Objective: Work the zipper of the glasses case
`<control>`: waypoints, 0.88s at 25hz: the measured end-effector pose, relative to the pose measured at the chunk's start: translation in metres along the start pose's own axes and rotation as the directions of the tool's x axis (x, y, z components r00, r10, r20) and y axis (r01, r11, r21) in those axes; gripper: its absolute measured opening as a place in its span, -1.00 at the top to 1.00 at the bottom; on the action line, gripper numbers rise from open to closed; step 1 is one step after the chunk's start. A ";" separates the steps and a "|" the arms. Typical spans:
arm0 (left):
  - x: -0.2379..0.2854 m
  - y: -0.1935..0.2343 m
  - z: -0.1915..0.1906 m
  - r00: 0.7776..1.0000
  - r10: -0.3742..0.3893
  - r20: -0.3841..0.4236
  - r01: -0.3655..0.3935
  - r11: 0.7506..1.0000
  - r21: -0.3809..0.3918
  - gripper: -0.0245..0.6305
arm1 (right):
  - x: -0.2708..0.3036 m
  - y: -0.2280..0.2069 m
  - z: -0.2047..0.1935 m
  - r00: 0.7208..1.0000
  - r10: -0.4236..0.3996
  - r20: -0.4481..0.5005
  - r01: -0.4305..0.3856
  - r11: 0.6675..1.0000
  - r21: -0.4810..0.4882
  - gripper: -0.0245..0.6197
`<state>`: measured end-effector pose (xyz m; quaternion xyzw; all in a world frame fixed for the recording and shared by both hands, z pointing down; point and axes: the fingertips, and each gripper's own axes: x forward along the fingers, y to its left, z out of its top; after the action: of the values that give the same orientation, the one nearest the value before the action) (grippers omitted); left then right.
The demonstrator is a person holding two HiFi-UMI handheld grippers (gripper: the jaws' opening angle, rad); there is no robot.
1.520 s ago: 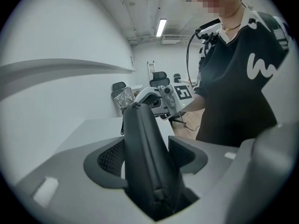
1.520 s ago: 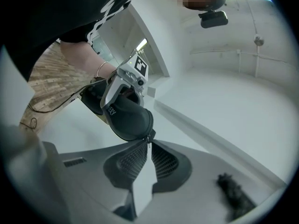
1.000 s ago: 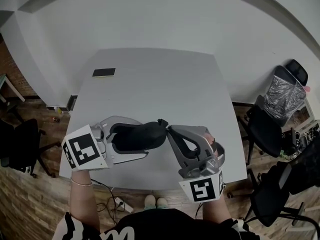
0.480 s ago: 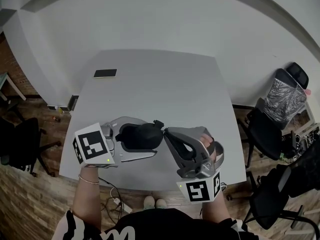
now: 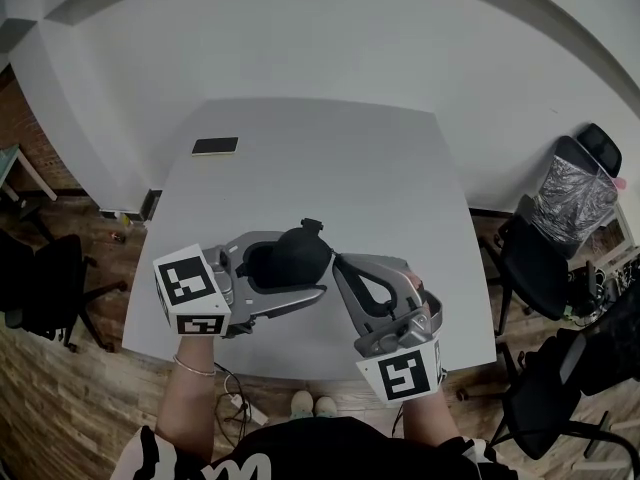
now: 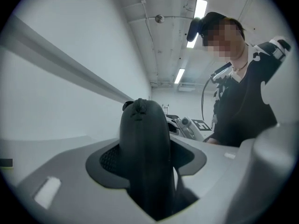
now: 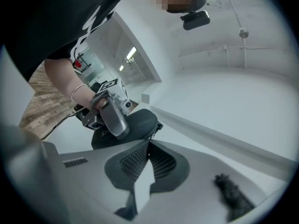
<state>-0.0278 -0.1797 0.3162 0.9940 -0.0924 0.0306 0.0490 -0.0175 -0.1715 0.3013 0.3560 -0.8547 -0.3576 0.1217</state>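
Note:
The black glasses case [image 5: 290,258] is off the table, clamped edge-on in my left gripper [image 5: 298,265], which is shut on it. In the left gripper view the case [image 6: 142,153] stands upright between the two pads, its zipper seam running over the top. The case's zipper end [image 5: 312,226] points away from me. My right gripper [image 5: 337,260] sits just right of the case with its jaws shut. Its pads [image 7: 140,160] meet at the tips with nothing visible between them. The case [image 7: 133,125] lies just beyond them.
The grey table [image 5: 330,158] carries a flat black item [image 5: 215,146] at its far left. Black chairs [image 5: 535,258] and a bin lined with plastic [image 5: 572,193] stand to the right, with another chair [image 5: 40,288] to the left. Cables [image 5: 235,403] lie on the floor under the near edge.
My left gripper has moved right and turned the case, so its zipper end swung away from the right gripper's tips. The right gripper has barely moved.

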 end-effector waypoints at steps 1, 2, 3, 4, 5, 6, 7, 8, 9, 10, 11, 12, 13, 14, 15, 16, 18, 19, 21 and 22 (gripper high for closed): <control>0.001 0.000 0.001 1.000 0.010 0.012 -0.010 1.000 -0.013 0.11 | 0.000 -0.001 0.000 1.000 -0.007 0.004 0.007 1.000 0.030 0.90; 0.002 0.000 0.002 1.000 0.016 0.025 -0.015 1.000 -0.027 0.11 | -0.001 -0.001 0.000 1.000 -0.011 0.005 0.011 0.998 0.055 0.90; 0.003 0.000 0.003 0.999 0.019 0.038 -0.018 0.999 -0.042 0.11 | -0.002 -0.002 0.000 1.000 -0.013 0.004 0.012 0.997 0.072 0.90; 0.004 0.000 0.004 0.998 0.020 0.051 -0.017 0.998 -0.057 0.11 | -0.003 -0.002 0.000 1.000 -0.013 0.003 0.012 0.997 0.082 0.91; 0.004 0.000 0.005 0.998 0.020 0.066 -0.015 0.997 -0.073 0.11 | -0.004 -0.003 0.001 1.000 -0.012 0.003 0.012 0.996 0.089 0.90; 0.004 -0.001 0.007 0.996 0.019 0.084 -0.011 0.996 -0.090 0.11 | -0.005 -0.003 0.002 1.000 -0.012 0.005 0.011 0.995 0.095 0.90; 0.004 -0.001 0.010 0.994 0.019 0.106 -0.007 0.994 -0.109 0.11 | -0.006 -0.003 0.003 1.000 -0.011 0.005 0.011 0.995 0.103 0.91; 0.004 -0.001 0.013 0.992 0.021 0.126 -0.006 0.992 -0.124 0.11 | -0.007 -0.003 0.004 1.000 -0.011 0.003 0.011 0.994 0.110 0.91; 0.004 -0.002 0.015 0.990 0.025 0.139 -0.007 0.991 -0.131 0.11 | -0.008 -0.003 0.005 1.000 -0.012 0.003 0.011 0.993 0.118 0.91; 0.004 -0.003 0.017 0.988 0.028 0.149 -0.009 0.991 -0.132 0.11 | -0.009 -0.004 0.006 1.000 -0.012 0.008 0.011 0.992 0.128 0.91; 0.005 -0.004 0.019 0.987 0.029 0.161 -0.008 0.991 -0.133 0.11 | -0.011 -0.005 0.008 1.000 -0.013 0.017 0.011 0.990 0.140 0.91; 0.005 -0.006 0.021 0.984 0.030 0.177 -0.006 0.991 -0.137 0.11 | -0.012 -0.006 0.011 1.000 -0.016 0.027 0.012 0.989 0.149 0.91; 0.005 -0.007 0.023 0.981 0.031 0.194 -0.003 0.990 -0.144 0.11 | -0.014 -0.007 0.013 0.999 -0.020 0.033 0.015 0.988 0.152 0.91; 0.005 -0.009 0.024 0.978 0.027 0.209 0.006 0.988 -0.155 0.11 | -0.015 -0.009 0.014 0.999 -0.029 0.032 0.024 0.989 0.148 0.91; 0.005 -0.012 0.025 0.975 0.014 0.222 0.025 0.985 -0.170 0.11 | -0.016 -0.010 0.015 0.999 -0.045 0.026 0.041 0.990 0.135 0.91; 0.005 -0.017 0.026 0.972 -0.008 0.233 0.052 0.981 -0.186 0.11 | -0.018 -0.012 0.015 0.997 -0.069 0.022 0.066 0.992 0.111 0.91; 0.006 -0.024 0.030 0.967 -0.040 0.251 0.092 0.976 -0.197 0.11 | -0.020 -0.013 0.020 0.993 -0.112 0.034 0.111 0.993 0.033 0.91; 0.006 -0.026 0.032 0.966 -0.048 0.255 0.099 0.976 -0.192 0.11 | -0.021 -0.013 0.023 0.992 -0.120 0.048 0.120 0.993 -0.002 0.90; 0.004 -0.030 0.037 0.963 -0.067 0.262 0.117 0.977 -0.179 0.11 | -0.022 -0.013 0.028 0.991 -0.108 0.073 0.111 0.993 -0.036 0.90; 0.003 -0.032 0.040 0.962 -0.078 0.263 0.126 0.977 -0.172 0.11 | -0.023 -0.013 0.029 0.992 -0.098 0.081 0.102 0.994 -0.043 0.90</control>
<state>-0.0173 -0.1532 0.2733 0.9841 -0.0487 -0.1090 0.1313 -0.0079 -0.1462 0.2725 0.3810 -0.8313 -0.3972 0.0780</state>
